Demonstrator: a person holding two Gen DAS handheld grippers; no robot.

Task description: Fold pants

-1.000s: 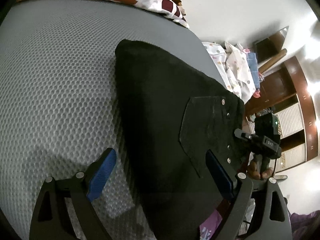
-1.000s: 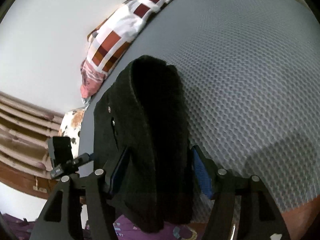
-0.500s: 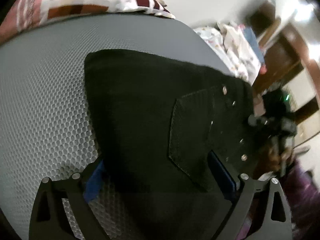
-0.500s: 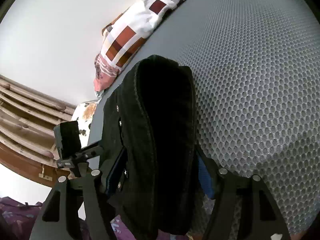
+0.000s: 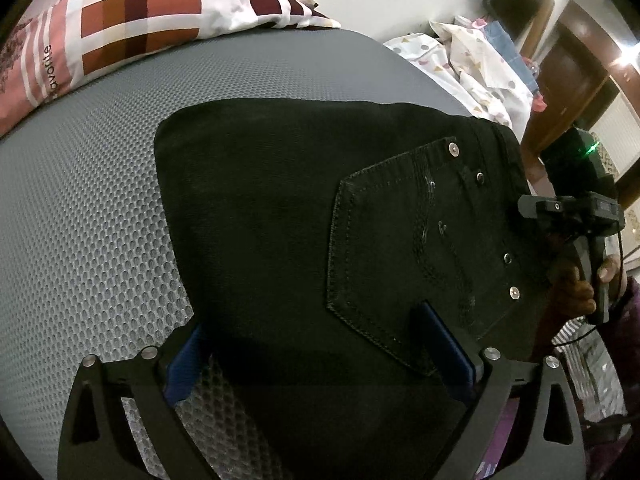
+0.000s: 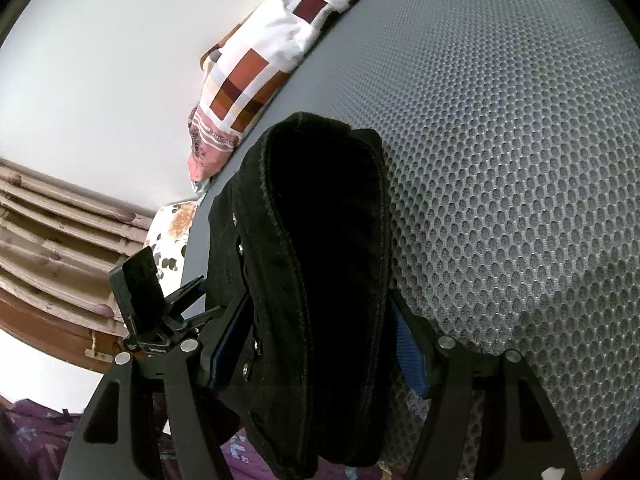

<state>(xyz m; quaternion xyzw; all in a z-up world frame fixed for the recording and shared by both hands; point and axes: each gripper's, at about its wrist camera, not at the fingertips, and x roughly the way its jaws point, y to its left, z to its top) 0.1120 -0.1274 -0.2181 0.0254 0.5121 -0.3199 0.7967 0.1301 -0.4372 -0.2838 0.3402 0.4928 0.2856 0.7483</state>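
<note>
Black pants [image 5: 280, 208] with silver rivets lie on a grey honeycomb-mesh mattress [image 5: 88, 216]. At the far edge, a pillow [image 5: 132, 28] — white, checked in brown, maroon, pink. Gripper pads [image 5: 444, 344] — blue.

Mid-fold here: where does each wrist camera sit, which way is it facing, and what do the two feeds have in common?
Left wrist: on the left tool, angled down over the folded black pants on the grey mattress; its jaws, just opening, straddle the cloth; the person's right hand grips the right tool at the right edge.
Right wrist: on the right tool, looking along the pants' thick folded end, clamped between its pads; the left tool shows at left.
Shared: pants, mattress, checked pillow.
</note>
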